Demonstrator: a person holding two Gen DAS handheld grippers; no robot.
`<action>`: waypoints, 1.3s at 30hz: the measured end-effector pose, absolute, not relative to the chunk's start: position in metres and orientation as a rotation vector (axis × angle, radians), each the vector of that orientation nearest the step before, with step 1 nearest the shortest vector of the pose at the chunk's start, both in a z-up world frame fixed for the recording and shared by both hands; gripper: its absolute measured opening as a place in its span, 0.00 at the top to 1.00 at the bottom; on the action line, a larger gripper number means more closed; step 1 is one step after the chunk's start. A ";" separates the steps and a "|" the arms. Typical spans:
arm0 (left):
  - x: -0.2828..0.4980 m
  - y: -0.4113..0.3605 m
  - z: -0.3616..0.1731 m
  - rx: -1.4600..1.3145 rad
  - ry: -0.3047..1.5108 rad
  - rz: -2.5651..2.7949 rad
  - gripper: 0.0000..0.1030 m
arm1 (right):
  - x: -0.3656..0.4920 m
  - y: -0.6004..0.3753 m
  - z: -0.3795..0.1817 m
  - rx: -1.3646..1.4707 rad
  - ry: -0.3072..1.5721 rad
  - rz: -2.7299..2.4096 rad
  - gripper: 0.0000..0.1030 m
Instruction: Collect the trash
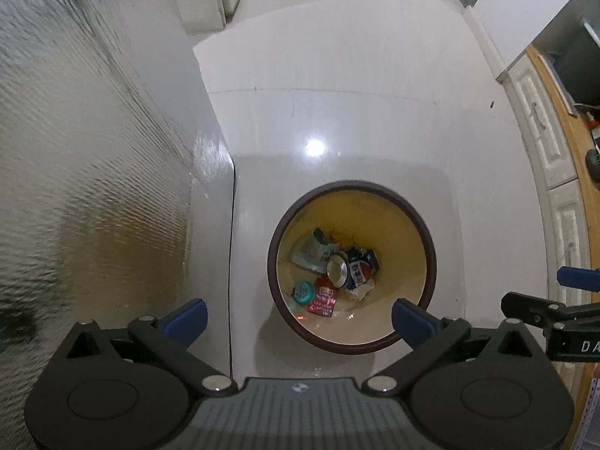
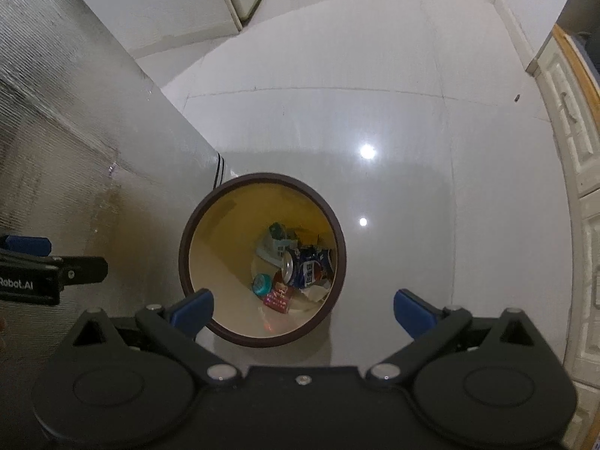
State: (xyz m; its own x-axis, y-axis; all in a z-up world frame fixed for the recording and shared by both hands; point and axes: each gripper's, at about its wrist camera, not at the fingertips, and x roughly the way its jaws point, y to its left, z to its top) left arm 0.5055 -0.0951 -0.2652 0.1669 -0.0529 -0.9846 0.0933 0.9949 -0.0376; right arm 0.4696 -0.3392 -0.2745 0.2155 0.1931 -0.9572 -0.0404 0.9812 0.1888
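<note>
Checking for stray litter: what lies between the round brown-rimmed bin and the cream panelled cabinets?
Only bare glossy grey floor separates the bin from the cabinets, in both wrist views.

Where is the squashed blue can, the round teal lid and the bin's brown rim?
squashed blue can (image 1: pixel 354 268): left wrist view, on its crumpled blue side.
round teal lid (image 1: pixel 303 291): left wrist view, middle of its top.
bin's brown rim (image 2: pixel 183 251): right wrist view, left edge.

Glossy pale tiled floor, round brown-rimmed bin standing on it
</note>
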 end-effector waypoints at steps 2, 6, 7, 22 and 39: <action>0.500 -0.097 -0.254 0.040 1.375 -0.109 0.00 | 0.464 -0.342 -0.265 0.140 1.326 0.158 0.00; 0.490 -0.102 -0.238 0.045 1.338 -0.124 0.00 | 0.455 -0.349 -0.246 0.143 1.280 0.145 0.00; 0.487 -0.103 -0.234 0.045 1.330 -0.127 0.00 | 0.452 -0.351 -0.241 0.147 1.267 0.142 0.00; 0.439 -0.104 -0.153 0.032 1.081 -0.124 0.00 | 0.411 -0.363 -0.167 0.105 1.045 0.152 0.00; 0.390 -0.084 0.028 0.051 0.664 -0.148 0.00 | 0.386 -0.335 -0.016 0.130 0.667 0.259 0.00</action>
State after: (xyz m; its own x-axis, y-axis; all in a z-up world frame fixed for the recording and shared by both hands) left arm 0.3905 -0.0842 0.0280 0.7772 -0.1206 -0.6176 0.1530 0.9882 -0.0004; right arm 0.3859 -0.3348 -0.0161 0.7553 0.2778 -0.5936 -0.1951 0.9600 0.2009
